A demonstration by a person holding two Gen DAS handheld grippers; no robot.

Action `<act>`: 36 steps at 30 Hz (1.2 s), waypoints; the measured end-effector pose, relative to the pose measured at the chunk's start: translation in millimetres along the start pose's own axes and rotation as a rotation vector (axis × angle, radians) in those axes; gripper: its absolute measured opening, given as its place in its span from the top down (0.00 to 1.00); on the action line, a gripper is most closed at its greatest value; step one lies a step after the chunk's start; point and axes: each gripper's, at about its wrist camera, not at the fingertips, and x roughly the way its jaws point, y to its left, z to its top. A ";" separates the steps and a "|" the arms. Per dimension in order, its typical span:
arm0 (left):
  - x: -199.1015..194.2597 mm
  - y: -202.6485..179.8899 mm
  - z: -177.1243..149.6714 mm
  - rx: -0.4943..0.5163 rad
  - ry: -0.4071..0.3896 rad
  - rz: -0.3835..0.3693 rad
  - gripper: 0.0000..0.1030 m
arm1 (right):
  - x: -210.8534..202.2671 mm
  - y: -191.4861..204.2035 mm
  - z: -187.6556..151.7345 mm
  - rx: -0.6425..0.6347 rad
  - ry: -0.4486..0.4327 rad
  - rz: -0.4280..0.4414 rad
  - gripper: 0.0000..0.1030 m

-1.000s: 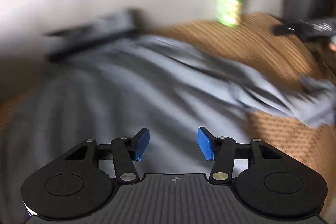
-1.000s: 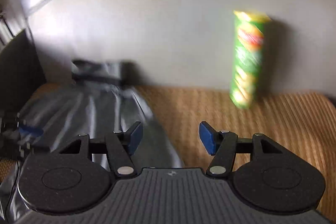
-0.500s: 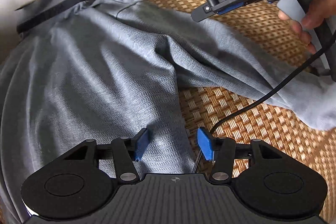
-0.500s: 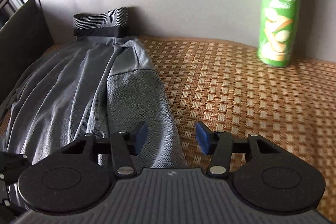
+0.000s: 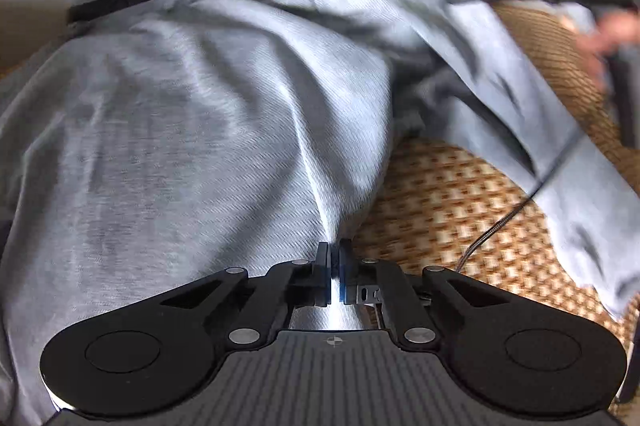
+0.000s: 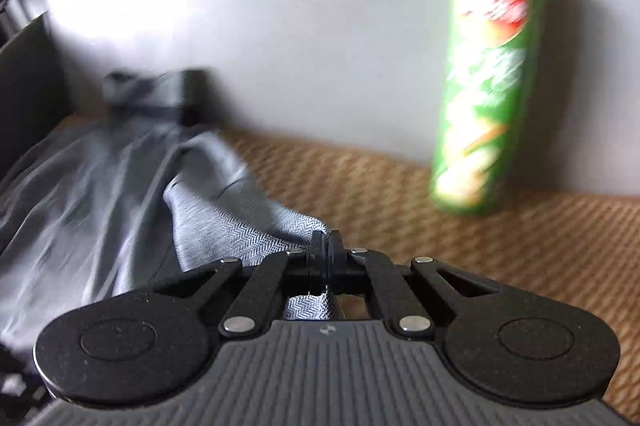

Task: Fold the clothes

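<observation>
Trousers: the grey trousers [image 5: 224, 98] lay spread on the woven mat [image 5: 452, 210], waistband toward the wall.
Left hand-held gripper [image 5: 334, 266]: you had clamped it on a leg edge; half a second before, it gaped.
Right hand-held gripper [image 6: 327, 246]: likewise pinched cloth, nearer the green can [image 6: 486, 78].
Meaning: both holds taken, a fold could follow.

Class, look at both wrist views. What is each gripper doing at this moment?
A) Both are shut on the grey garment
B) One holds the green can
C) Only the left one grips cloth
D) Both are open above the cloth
A: the left gripper and the right gripper each have their jaws pinched on a fold of the grey garment.
</observation>
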 end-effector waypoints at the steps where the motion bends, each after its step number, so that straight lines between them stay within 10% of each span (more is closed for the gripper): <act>1: 2.2 -1.8 -0.4 0.014 0.013 -0.008 1.00 | 2.8 -4.5 4.5 0.001 -0.011 -0.028 0.99; 6: 13.4 -10.9 -2.1 0.082 0.079 -0.048 0.98 | 33.7 -28.0 -1.5 0.143 0.169 -0.094 0.94; 8: 6.1 -4.4 -4.5 0.072 0.062 -0.066 0.73 | 17.8 -27.9 -0.9 0.163 0.107 -0.123 0.78; 12: -3.5 5.5 -0.5 0.042 0.017 -0.050 0.55 | -4.9 -0.7 18.8 0.010 -0.019 -0.037 0.69; 23: 7.2 0.1 -4.5 0.013 0.023 -0.048 0.55 | 71.8 72.3 45.0 -0.209 0.132 0.119 0.66; 27: 8.5 6.0 -5.7 -0.008 0.023 -0.035 0.88 | 92.6 68.9 37.4 -0.232 0.226 0.099 0.67; 28: 8.1 9.3 -5.4 -0.022 0.023 -0.037 0.91 | 95.4 67.3 36.7 -0.233 0.240 0.099 0.71; 29: 7.1 13.0 -4.9 -0.041 0.023 -0.042 0.95 | 95.5 66.0 38.1 -0.233 0.239 0.102 1.00; 36: 4.0 30.3 -6.6 -0.123 0.042 -0.067 0.96 | 51.5 34.2 61.6 -0.068 -0.049 -0.013 0.99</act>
